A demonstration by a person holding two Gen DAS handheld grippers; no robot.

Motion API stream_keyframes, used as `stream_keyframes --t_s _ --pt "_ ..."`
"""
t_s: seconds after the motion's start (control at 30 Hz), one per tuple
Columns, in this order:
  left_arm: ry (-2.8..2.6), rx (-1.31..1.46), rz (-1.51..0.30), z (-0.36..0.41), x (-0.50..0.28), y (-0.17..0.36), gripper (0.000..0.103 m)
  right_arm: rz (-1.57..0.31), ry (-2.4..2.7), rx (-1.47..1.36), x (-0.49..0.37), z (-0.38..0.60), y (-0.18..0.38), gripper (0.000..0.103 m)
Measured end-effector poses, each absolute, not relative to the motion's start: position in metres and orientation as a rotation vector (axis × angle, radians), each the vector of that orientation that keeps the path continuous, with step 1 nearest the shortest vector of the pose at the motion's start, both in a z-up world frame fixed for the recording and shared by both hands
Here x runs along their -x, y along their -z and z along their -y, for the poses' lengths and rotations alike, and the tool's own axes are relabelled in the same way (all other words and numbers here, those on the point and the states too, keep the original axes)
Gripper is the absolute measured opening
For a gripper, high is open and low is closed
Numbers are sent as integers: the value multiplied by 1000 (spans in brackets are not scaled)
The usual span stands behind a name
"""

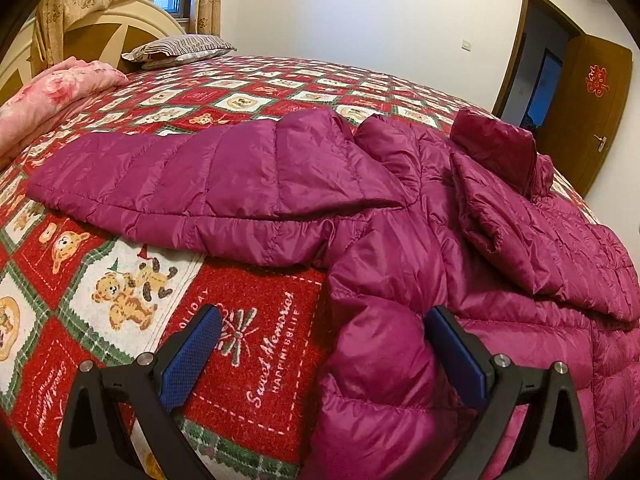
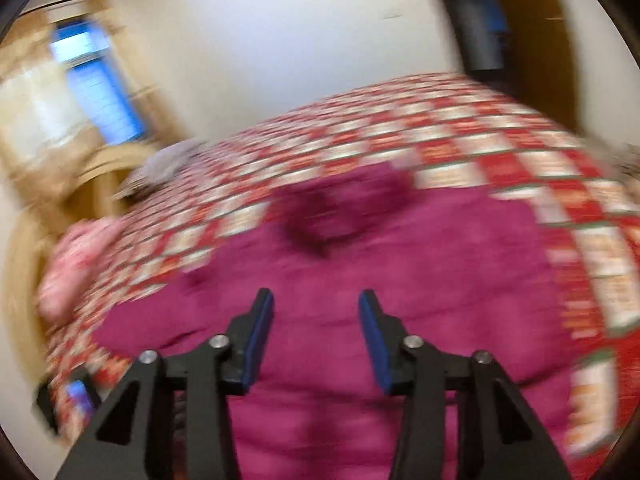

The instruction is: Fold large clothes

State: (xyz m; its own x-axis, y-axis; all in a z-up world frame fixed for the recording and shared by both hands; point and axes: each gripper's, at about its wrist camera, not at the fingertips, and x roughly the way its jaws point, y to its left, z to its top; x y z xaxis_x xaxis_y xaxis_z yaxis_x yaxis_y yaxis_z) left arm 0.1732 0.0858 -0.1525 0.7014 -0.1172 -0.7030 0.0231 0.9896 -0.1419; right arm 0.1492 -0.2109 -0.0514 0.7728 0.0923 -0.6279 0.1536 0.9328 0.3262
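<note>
1. Left gripper (image 1: pixel 322 342) first: jaws spread wide, blue pads facing each other, nothing clamped. A puffy fold of the magenta down jacket (image 1: pixel 384 216) bulges up between the fingers, pressing against the inner face of the right-hand finger (image 1: pixel 456 360), while the left-hand finger sits apart from it, over bare bedspread.

2. Under that left-hand finger is the red bedspread (image 1: pixel 132 272), teddy-bear squares and a "Sweet Memories" panel right between the tips.

3. Just ahead of the fingertips, the jacket spreads across the bed. One sleeve (image 1: pixel 160 176) runs out flat to the left of the fingers; the body fills the ground to the right, with a flap folded over on top of it.

4. Farther ahead and right, the collar or hood end (image 1: pixel 496 144) stands up as a darker lump.

5. Far left beyond the sleeve, a pink floral quilt (image 1: pixel 56 92) is bunched at the bed's edge; behind it a striped pillow (image 1: pixel 180 50) lies against the headboard (image 1: pixel 116 32). Far right, a wooden door (image 1: pixel 588 112) stands open.

6. Over to the right gripper (image 2: pixel 316 332): the view is heavily smeared, but the jaws are clearly parted with nothing between them.

7. Jacket (image 2: pixel 400 260) fabric fills everything below and ahead of these fingers; whether the tips touch it, I cannot tell through the blur.

8. Beyond, checkered bedspread (image 2: pixel 400 120) again, and a window (image 2: pixel 96 80) far left.
</note>
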Motion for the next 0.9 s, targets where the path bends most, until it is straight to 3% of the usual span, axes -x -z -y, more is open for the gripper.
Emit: stream_keyframes --t_s 0.13,0.3,0.5,0.73,0.9 --pt "69 113 -798 -85 -174 152 102 -738 214 -463 -148 272 82 39" --pt "50 87 -814 -82 -174 152 102 -827 210 -456 -153 273 131 38" --pt "12 63 -838 -74 -174 132 102 -817 202 -250 -156 234 133 40" --pt "37 0 -684 -21 -188 69 102 -804 218 -195 -154 232 136 41" --pt "-95 -81 -778 13 -225 103 102 -789 204 -216 -152 238 137 42"
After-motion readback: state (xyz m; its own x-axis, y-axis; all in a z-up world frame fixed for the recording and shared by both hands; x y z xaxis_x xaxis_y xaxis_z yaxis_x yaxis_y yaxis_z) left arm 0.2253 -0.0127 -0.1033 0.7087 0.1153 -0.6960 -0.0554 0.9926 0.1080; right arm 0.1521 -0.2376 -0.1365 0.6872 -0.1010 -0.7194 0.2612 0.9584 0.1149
